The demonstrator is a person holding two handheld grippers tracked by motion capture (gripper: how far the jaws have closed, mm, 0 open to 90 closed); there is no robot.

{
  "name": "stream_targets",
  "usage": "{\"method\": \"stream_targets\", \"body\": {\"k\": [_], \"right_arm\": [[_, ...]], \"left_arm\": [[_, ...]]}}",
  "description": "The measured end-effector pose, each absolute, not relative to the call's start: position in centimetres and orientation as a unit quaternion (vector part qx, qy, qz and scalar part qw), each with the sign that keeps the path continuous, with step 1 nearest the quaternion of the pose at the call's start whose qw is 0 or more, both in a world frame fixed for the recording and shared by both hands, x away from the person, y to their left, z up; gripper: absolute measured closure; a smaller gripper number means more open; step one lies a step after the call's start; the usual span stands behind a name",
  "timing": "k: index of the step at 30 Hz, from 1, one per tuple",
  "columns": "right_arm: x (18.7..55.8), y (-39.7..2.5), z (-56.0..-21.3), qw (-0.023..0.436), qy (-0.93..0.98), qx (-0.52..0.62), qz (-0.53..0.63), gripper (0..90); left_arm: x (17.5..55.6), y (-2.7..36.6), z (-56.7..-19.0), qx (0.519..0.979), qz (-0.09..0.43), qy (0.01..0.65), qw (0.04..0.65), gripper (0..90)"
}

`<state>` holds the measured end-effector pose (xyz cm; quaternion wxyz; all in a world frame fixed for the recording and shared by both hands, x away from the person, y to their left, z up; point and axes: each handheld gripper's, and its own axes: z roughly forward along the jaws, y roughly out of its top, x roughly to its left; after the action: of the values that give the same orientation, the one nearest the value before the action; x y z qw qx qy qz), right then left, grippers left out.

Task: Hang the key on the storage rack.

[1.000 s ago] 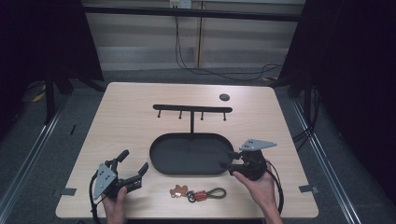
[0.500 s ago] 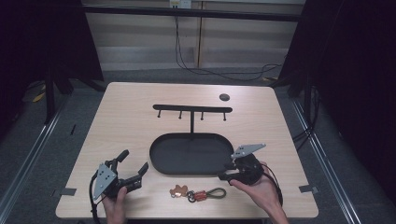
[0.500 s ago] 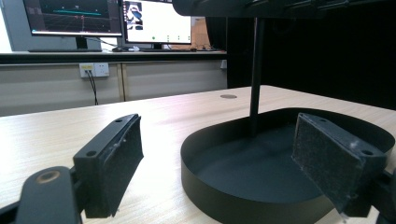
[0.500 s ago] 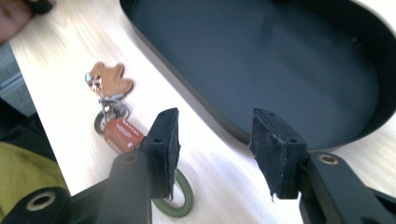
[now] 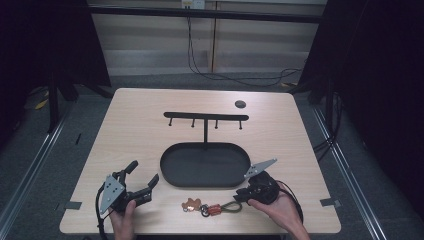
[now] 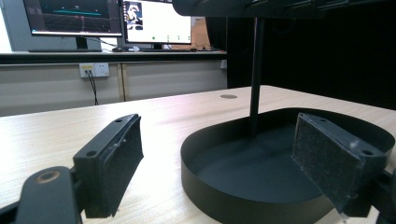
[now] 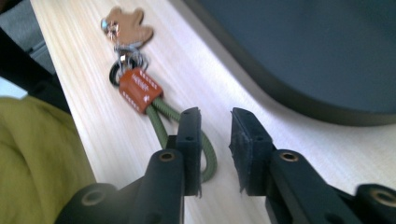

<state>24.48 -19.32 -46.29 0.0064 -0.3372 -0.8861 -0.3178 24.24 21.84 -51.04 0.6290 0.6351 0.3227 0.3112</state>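
The light wooden table with rounded corners (image 5: pixel 150 130) is carrying everything here. Sitting toward its near edge, about mid-width, is the black oval metal tray (image 5: pixel 172 175) with a thin post rising from its back rim to a black crossbar with four small hooks (image 5: pixel 206 116). There's also a small dark round disc (image 5: pixel 240 104) lying near the far right corner.

The left gripper (image 5: pixel 139 181) is resting near the near-left corner with its jaws spread wide, holding nothing; its own view is looking between the two pads (image 6: pixel 114 165) at the tray wall.

The right gripper (image 5: pixel 242 196) is doing the actual work. It's hovering low just off the tray's near-right rim, jaws narrowed to a slim gap with nothing gripped yet, and one pad (image 7: pixel 190 140) is sitting right over the cord loop.

The thing itself is the keychain with an olive-green cord loop, an orange-red tag and a tan leather charm (image 5: pixel 211 208), lying flat close to the near edge, just in front of the tray and apart from it.

So I'd say this is the grab step: lining up on the cord loop. The next move probably needs the jaws straddling one strand of the cord, dropping to the tabletop and pinching it, then lifting toward a hook on the crossbar.
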Motion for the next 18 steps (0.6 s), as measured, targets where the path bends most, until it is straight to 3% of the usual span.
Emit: {"method": "stream_targets", "body": {"k": [13, 18], "right_arm": [[24.3, -19.1, -47.5, 0.025, -0.899, -0.325, -0.293, 75.0], [24.1, -18.7, -47.8, 0.008, -0.911, -0.311, -0.271, 73.1]], "left_arm": [[24.2, 21.9, -51.0, 0.636, 0.311, 0.323, 0.628, 15.8], [24.3, 21.8, -51.0, 0.634, 0.310, 0.324, 0.630, 15.8]]}}
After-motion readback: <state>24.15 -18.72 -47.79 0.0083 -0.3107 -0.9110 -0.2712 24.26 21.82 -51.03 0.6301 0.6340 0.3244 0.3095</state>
